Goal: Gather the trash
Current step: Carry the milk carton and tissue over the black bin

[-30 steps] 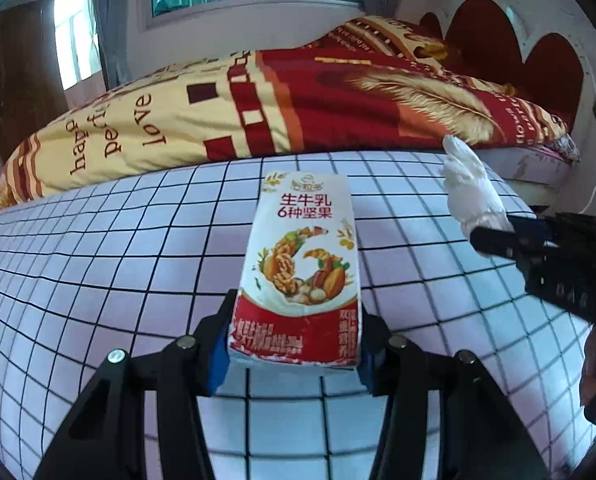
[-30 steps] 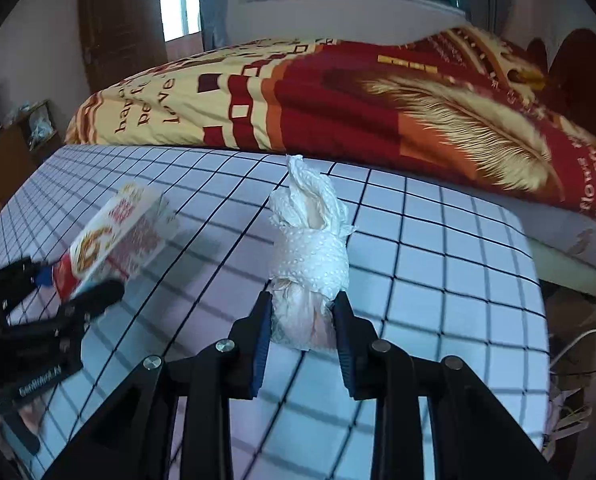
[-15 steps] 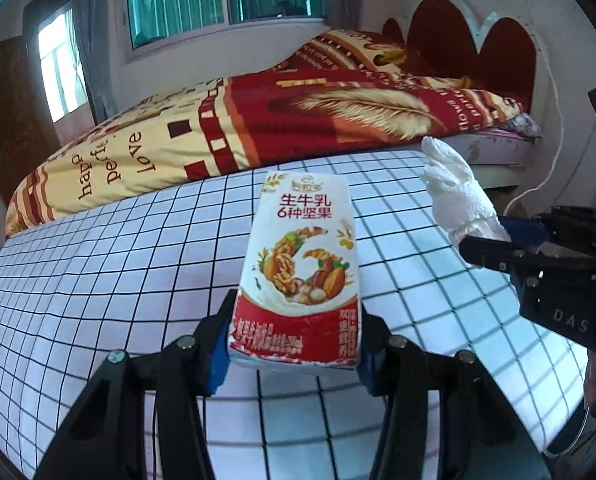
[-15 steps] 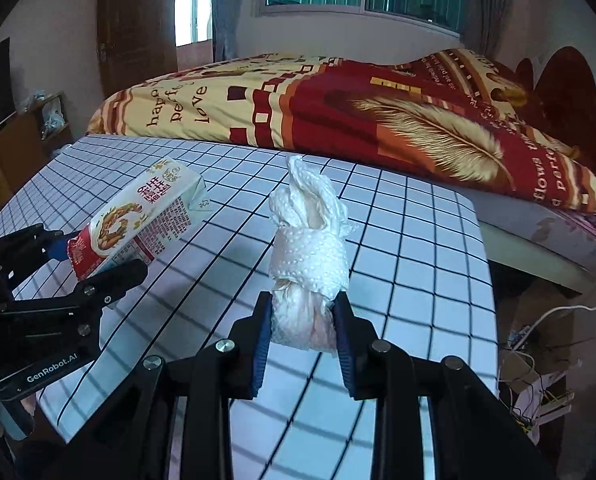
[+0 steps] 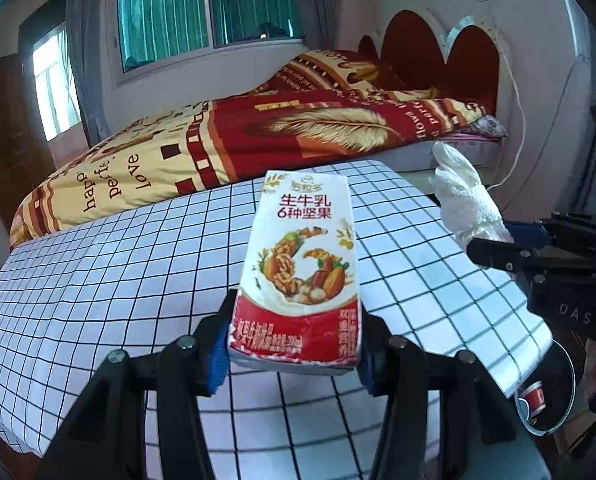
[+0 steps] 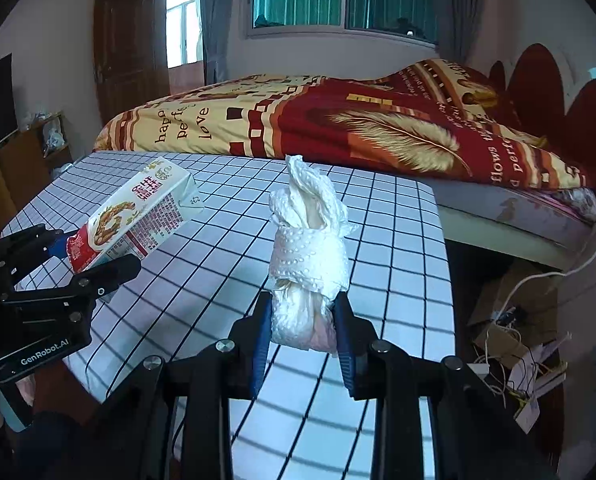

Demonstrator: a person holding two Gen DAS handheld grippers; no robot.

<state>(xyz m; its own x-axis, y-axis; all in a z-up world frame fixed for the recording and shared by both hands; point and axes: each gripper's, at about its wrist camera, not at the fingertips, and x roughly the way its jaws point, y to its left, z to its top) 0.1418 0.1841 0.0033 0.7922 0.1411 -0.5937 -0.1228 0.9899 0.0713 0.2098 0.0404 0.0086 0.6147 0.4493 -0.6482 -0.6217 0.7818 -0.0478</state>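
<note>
1. Right now the left gripper [image 5: 294, 344] has its blue pads clamped on the red lower end of a milk carton [image 5: 304, 264], which juts forward above the table [image 5: 98, 280], clear of the cloth.
2. Seen from the right wrist view, that carton [image 6: 138, 216] tilts up and away from the left gripper [image 6: 94, 256], its folded top end toward the bed [image 6: 338, 128].
3. Meanwhile the right gripper [image 6: 302, 332] is nearly closed, squeezing a wad of white tissue [image 6: 308, 264] between its pads; the wad stands upright out of the jaws, twisted to a point at the top.
4. From the left wrist view the same tissue [image 5: 464, 200] and right gripper [image 5: 494, 244] sit at the right edge, near the table's far right corner.
5. Both pieces of trash are held in the air over a white cloth with a black grid.
6. Beyond the table lies the bed under a red and yellow quilt.
7. Down at the lower right of the left view, a round bin [image 5: 554, 424] shows past the table edge, with a red and white cup [image 5: 532, 398] inside it.
</note>
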